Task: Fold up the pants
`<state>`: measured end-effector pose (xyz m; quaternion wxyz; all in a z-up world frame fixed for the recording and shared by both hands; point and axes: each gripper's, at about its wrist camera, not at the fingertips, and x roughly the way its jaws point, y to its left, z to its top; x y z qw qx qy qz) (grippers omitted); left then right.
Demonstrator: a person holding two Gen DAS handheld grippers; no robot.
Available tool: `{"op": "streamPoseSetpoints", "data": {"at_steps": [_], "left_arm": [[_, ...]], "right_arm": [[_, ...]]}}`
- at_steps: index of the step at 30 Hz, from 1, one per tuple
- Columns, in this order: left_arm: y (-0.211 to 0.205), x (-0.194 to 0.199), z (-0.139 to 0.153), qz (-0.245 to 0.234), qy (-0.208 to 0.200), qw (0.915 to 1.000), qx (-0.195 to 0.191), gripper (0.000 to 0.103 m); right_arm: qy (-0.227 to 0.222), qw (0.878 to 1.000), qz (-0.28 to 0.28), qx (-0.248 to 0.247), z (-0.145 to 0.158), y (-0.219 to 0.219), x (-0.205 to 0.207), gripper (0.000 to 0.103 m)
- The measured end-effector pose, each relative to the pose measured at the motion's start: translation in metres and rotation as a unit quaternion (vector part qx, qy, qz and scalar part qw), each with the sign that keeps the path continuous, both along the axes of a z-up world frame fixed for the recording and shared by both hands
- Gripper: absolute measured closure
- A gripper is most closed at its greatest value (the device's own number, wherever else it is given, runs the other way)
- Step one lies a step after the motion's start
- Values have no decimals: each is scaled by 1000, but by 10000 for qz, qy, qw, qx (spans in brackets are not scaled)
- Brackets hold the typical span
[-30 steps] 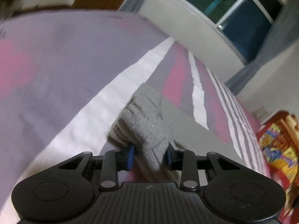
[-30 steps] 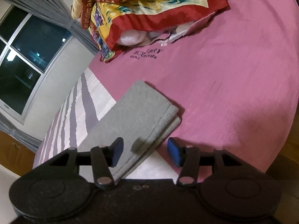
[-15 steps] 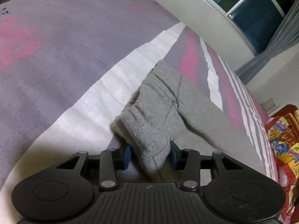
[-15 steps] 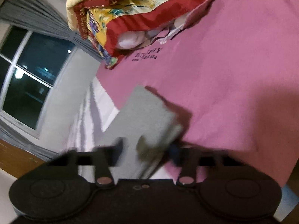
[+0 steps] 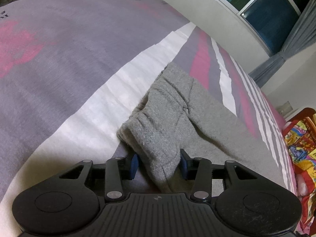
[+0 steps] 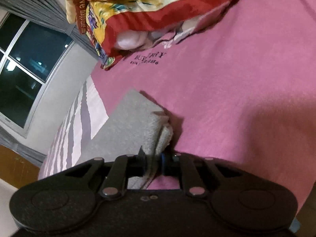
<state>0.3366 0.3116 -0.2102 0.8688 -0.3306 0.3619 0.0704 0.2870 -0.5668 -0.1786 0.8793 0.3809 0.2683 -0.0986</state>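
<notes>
- Bed [image 5: 83,63]: the largest item and the support for everything else. Its cover is grey, pink and white in stripes on the left tool's side of the pants and plain pink on the right tool's side. The flat surface is likely chosen so the cloth lies smooth for folding.
- Patterned blanket [image 6: 150,9]: red and yellow, bunched on the bed well beyond the pants. Its top is cut off by the frame edge, and a pale item tucked beneath it cannot be identified.
- Window [image 6: 25,69]: dark panes with grey curtains, behind the bed and far from the pants.
- Pants [image 5: 207,122]: grey knit, lying lengthwise on the bed between the 2 tools. The waistband end lies toward the left tool; the leg end lies toward the right tool, doubled into 2 layers. Judgement: each end is taken so that one can be carried over the other.
- Left tool [image 5: 159,165]: a bunched corner of the waistband sits between the 2 blue pads. The jaws have just been opening. Small gaps show beside the cloth, so the pads do not appear to press it; the grip is loosened.
- Right tool [image 6: 153,165]: jaws have just closed and now pinch the edge of the leg end. Motion blur makes the contact hard to make out, and the layers below are hidden.
</notes>
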Motion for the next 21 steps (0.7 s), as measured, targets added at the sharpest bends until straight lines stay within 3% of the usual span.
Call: {"op": "streamPoseSetpoints", "data": {"at_steps": [8,12,16,21], "left_arm": [[0,-6,0,139,-109,9998,-106,56],[-5,-19,12,281,-255,9992,145,39],[-5,-40,25,275,-397,9978,458,26],[18,-75,19,524,-376,9977,206,25]], "right_arm": [[108,9992,76,376,-2,-8,-1,90],[228,9977,23,641,-1,-11,5,88],[281,9986,221,-380,39,22,18,86],[45,9876,801,-1350,96,101,61,87]]}}
